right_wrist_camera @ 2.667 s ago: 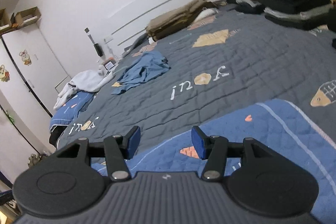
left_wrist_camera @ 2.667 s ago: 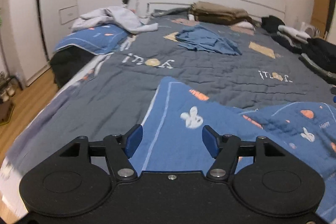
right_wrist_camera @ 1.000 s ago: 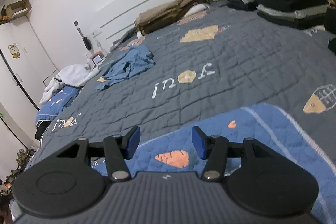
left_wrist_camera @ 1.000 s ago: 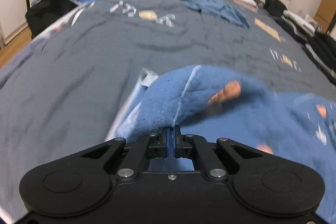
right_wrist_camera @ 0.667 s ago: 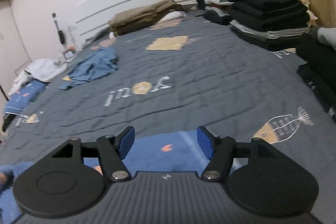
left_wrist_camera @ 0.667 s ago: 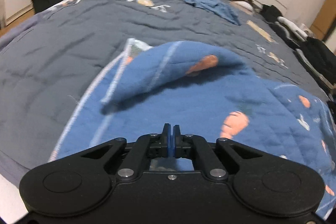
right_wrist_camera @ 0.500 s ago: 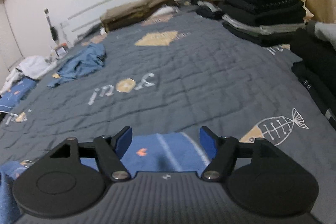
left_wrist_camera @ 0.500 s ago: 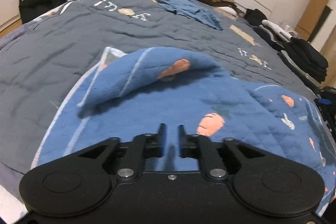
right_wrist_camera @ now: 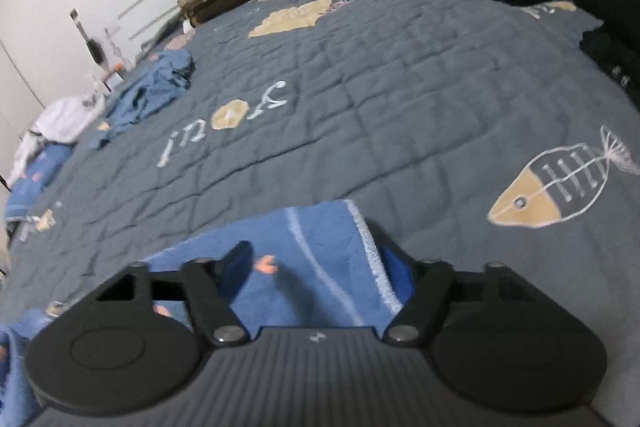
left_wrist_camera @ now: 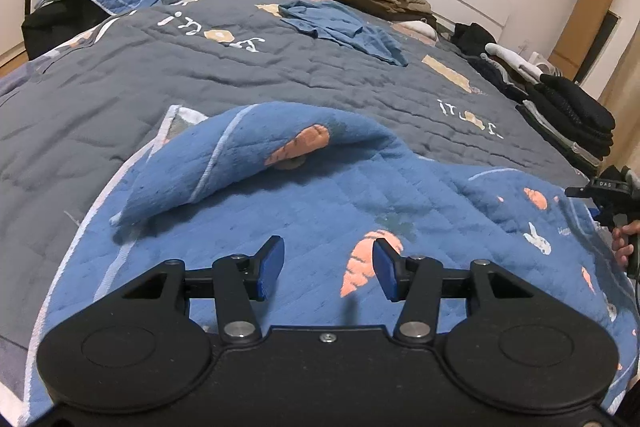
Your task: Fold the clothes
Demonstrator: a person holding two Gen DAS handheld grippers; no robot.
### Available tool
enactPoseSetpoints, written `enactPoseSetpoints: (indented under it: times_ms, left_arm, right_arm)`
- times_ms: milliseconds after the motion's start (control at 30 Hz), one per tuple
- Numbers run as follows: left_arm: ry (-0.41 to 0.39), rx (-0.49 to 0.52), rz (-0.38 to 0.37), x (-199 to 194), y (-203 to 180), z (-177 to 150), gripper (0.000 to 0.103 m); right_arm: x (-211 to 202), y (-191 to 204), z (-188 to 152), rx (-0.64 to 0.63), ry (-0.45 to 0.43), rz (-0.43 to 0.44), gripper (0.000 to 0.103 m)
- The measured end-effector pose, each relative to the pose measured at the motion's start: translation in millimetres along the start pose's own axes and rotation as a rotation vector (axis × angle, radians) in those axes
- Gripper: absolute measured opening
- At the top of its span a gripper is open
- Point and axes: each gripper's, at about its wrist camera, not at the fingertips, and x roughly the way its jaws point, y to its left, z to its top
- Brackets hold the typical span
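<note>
blue carrot-print blanket (left_wrist_camera: 320, 211) on the bed (left_wrist_camera: 200, 75), corner folded over

left tool (left_wrist_camera: 328, 269) opening, empty; right tool (right_wrist_camera: 320, 267) closing around the blanket's corner, not yet pinching.

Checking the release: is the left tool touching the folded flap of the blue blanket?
Apart. In the left wrist view the left tool, jaws opening with nothing between them, sits clear of the flap.
</note>
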Motion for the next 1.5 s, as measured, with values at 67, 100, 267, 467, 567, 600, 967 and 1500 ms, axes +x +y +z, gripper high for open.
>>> enactPoseSetpoints:
  times_ms: [67, 100, 267, 467, 567, 600, 967, 1500]
  left_arm:
    - [-0.001, 0.008, -0.001, 1.3, -3.2, 0.3, 0.049]
    - [-0.002, 0.013, 0.0, 1.9, -4.7, 0.4, 0.049]
    - [-0.019, 0.014, 0.013, 1.9, -9.8, 2.1, 0.049]
    - [-0.054, -0.005, 0.004, 1.5, -19.8, 7.2, 0.049]
    - [-0.066, 0.001, -0.012, 3.3, -30.2, 8.8, 0.049]
    - [-0.068, 0.006, -0.018, 4.3, -34.5, 9.0, 0.049]
    - [-0.061, 0.047, -0.088, 22.6, -80.5, 7.2, 0.049]
    - [-0.066, 0.032, -0.087, 31.7, -87.6, 7.0, 0.05]
  right_arm:
    - [-3.0, 0.4, 2.7, 0.038, 0.016, 0.052, 0.015]
    - [-5.5, 1.6, 3.2, 0.055, 0.025, 0.078, 0.008]
    - [-30.2, 26.8, 0.2, -0.056, 0.035, 0.193, 0.005]
    - [-62.4, 75.2, -33.5, -0.353, 0.139, 0.386, 0.005]
    - [-76.9, 102.0, -64.4, -0.484, 0.237, 0.479, 0.005]
    - [-81.7, 110.6, -78.3, -0.537, 0.276, 0.509, 0.005]
    - [-107.1, 101.0, -101.0, -0.481, 0.302, 0.63, 0.038]
    - [-69.1, 118.7, -102.2, -0.347, 0.187, 0.508, 0.072]
